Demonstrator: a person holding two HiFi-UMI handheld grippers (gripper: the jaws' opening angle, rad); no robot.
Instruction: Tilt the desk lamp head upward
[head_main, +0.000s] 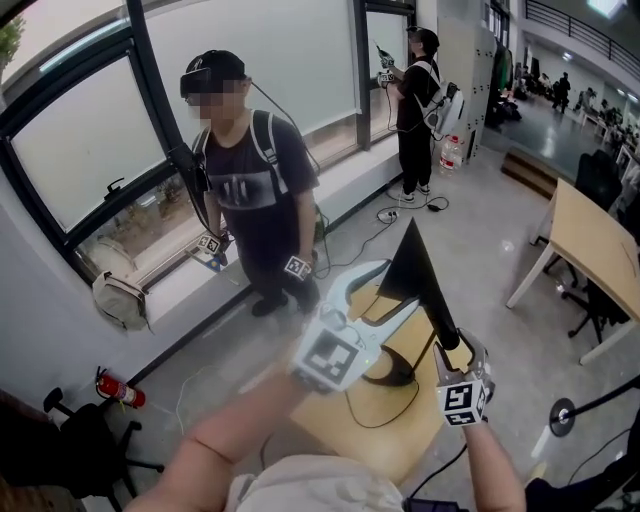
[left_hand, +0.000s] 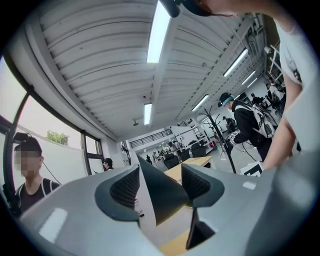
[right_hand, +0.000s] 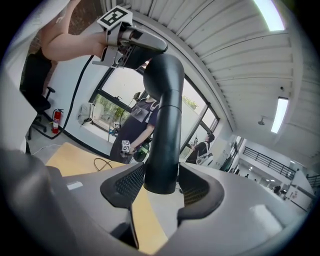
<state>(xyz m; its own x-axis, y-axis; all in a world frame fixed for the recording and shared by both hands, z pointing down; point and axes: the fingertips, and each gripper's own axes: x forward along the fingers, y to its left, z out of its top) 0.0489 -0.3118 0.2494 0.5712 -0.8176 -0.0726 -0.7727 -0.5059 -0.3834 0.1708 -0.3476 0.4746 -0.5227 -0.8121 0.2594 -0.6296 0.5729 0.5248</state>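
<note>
While left tool (head_main: 392, 292) pinches lamp head (head_main: 412, 258), apex up, right tool (head_main: 452, 350) clamps neck (right_hand: 166, 130).

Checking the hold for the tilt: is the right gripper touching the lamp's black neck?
Touching. In the right gripper view, both pads of the right gripper press against the sides of the lamp neck, with no gap.
</note>
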